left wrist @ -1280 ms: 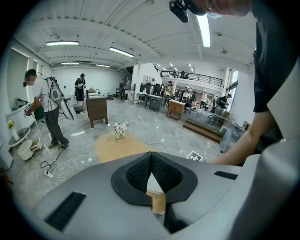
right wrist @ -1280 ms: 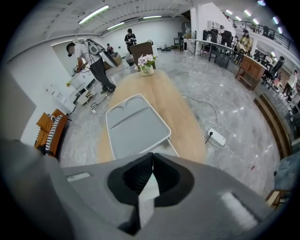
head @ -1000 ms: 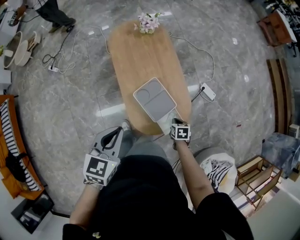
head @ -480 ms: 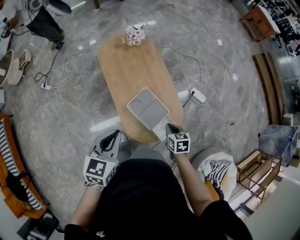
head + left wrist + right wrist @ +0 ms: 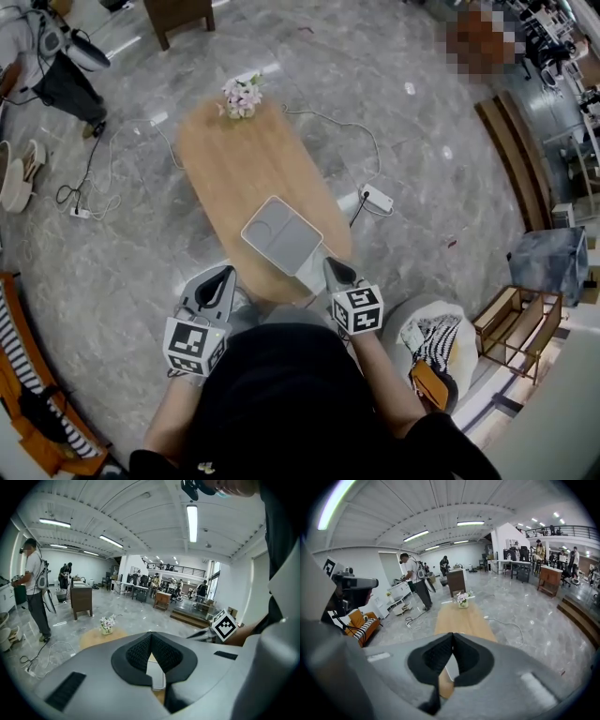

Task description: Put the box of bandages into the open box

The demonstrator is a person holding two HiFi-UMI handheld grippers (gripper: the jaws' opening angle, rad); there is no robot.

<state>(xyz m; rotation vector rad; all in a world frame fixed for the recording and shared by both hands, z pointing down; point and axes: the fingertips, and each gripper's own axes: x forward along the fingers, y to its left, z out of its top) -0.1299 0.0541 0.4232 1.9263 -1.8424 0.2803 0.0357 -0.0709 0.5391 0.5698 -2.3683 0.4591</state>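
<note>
Box of grey plastic [image 5: 281, 234] lies at the near end of the wooden surface [image 5: 217, 164], its top showing two shallow recesses; I can't tell whether its lid is up. My right tongs [image 5: 331, 263] are pressed together with nothing between them, tip just beside the box's near right corner. My left tongs [image 5: 223, 275] are also pressed together and empty, held off the surface's near left edge, apart from the box. A small vase of flowers [image 5: 242, 94] stands at the far end. A power strip [image 5: 378, 198] lies on the floor to the right.
</note>
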